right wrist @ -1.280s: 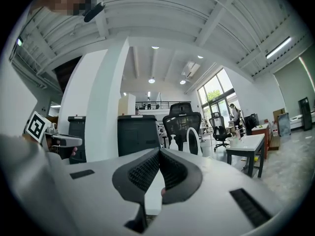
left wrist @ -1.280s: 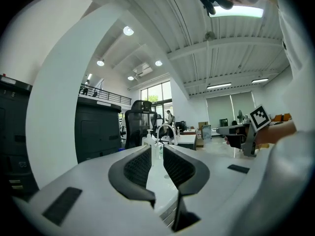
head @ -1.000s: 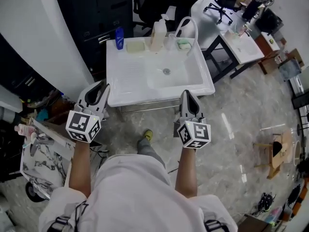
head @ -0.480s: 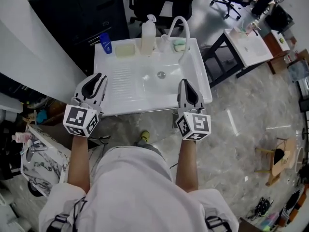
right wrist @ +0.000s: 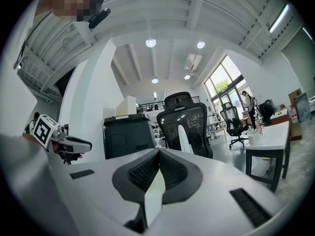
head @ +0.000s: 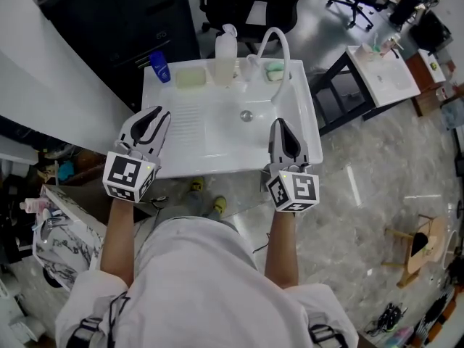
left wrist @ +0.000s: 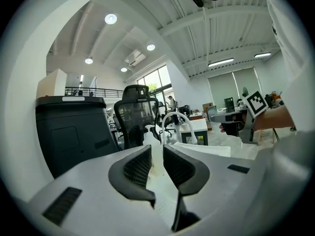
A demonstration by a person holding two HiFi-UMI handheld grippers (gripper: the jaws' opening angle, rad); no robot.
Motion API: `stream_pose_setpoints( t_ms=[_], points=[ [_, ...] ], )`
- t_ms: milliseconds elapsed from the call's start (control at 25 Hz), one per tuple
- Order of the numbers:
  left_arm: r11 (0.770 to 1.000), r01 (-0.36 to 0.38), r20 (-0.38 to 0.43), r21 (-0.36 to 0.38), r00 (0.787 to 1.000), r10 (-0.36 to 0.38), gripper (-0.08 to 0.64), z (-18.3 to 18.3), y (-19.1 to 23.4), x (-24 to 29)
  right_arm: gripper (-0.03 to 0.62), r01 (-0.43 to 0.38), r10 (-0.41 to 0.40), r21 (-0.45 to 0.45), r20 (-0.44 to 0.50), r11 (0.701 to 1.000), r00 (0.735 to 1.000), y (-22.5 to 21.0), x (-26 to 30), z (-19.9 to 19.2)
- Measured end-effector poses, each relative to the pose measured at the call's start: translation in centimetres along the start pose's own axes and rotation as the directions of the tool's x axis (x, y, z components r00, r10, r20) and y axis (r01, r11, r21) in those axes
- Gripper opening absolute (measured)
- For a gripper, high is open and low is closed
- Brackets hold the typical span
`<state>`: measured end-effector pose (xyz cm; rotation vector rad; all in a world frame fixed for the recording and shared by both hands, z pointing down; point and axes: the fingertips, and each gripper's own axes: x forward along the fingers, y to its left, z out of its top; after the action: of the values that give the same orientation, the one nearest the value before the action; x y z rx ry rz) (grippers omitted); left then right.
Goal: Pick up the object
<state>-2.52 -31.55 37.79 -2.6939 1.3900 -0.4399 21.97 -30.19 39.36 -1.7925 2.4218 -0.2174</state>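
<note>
Ahead, upright whitish pump bottle (head: 225, 51).

open-plan office, mesh chair (right wrist: 184, 124), desk (head: 383, 77), black cabinet (head: 123, 20), white sink (head: 230, 164)

Glossy white sink (head: 217, 167); matt black ribbed pads (left wrist: 138, 167) on the left hand-held gripper (left wrist: 156, 151).

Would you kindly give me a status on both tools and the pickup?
Left tool slightly open, empty. Right tool shut, empty. Both at sink front edge; pump bottle on back ledge untouched. Nothing between.
</note>
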Motion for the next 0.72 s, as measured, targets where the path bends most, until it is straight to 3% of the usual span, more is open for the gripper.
stream_pose_setpoints(
  t_ms=[520, 720],
  points=[
    [0.997, 0.071, -0.058, -0.010, 0.996, -0.072, 0.074, -3.3, 4.0, 4.9, 0.006, -0.014, 0.014, -0.021, 0.011, 1.000, 1.000, 1.0, 5.3, -0.5],
    [0.992, 0.117, -0.109, 0.054, 0.988, -0.111, 0.074, -5.1, 5.5, 7.2, 0.006, -0.011, 0.011, -0.015, 0.014, 1.000, 1.000, 1.5, 6.9, -0.8]
  ],
)
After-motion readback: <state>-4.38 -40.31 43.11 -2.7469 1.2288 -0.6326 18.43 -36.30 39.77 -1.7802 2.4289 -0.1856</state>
